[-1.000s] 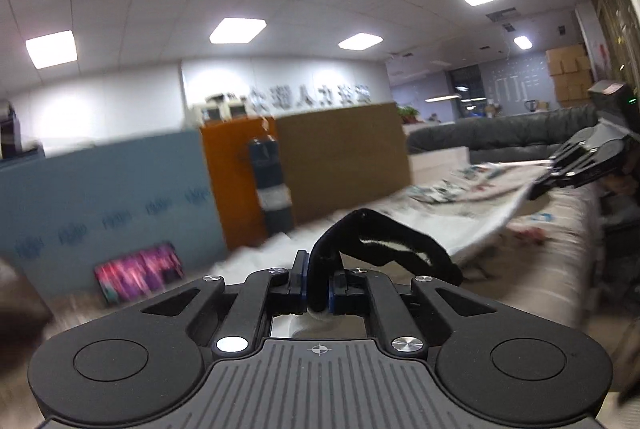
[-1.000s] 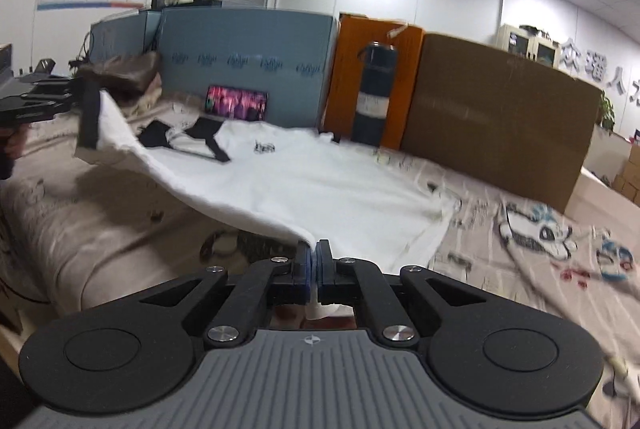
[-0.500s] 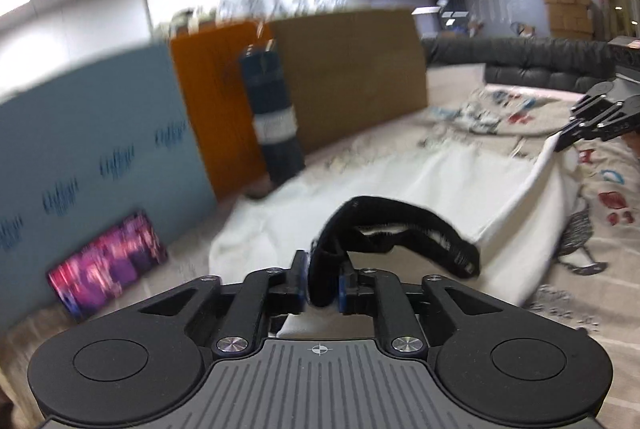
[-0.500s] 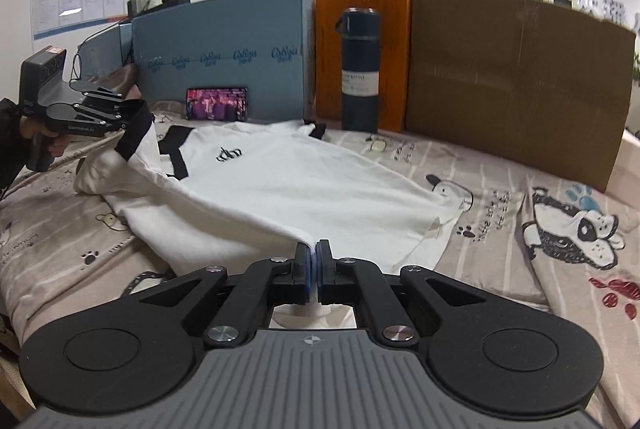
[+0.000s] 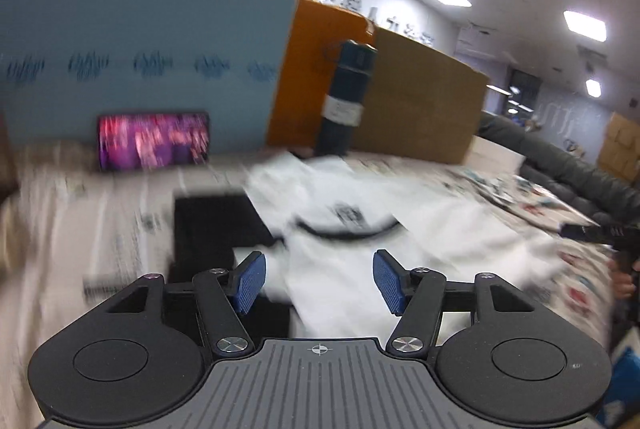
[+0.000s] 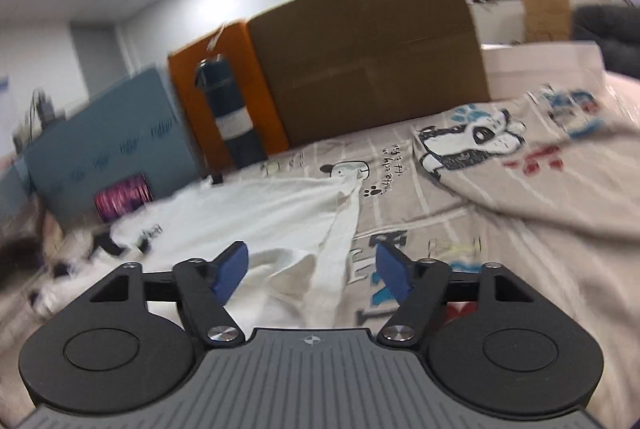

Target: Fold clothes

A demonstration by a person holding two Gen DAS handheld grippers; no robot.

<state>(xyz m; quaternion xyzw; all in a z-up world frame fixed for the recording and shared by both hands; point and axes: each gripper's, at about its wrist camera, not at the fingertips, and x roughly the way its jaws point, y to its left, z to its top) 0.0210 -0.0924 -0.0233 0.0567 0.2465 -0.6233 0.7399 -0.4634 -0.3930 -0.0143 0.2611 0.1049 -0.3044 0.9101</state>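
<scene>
A white T-shirt [image 5: 400, 229] with a black collar and black sleeve [image 5: 212, 229] lies spread on the cartoon-print bed sheet [image 6: 500, 241]. My left gripper [image 5: 318, 283] is open and empty, just above the shirt's collar end. My right gripper [image 6: 312, 275] is open and empty above the shirt's rumpled hem [image 6: 304, 229]. The right gripper also shows at the right edge of the left wrist view [image 5: 600, 233].
At the back stand a blue panel [image 5: 140, 61], an orange panel [image 5: 312, 73], a dark bottle [image 5: 348, 101] and a brown cardboard board [image 6: 368, 61]. A lit phone [image 5: 154, 141] leans against the blue panel. A dark sofa [image 5: 580, 169] is at far right.
Both grippers were shut on the shirt and held it up. They have lowered it onto the sheet, opened and let go. The shirt now lies loose.
</scene>
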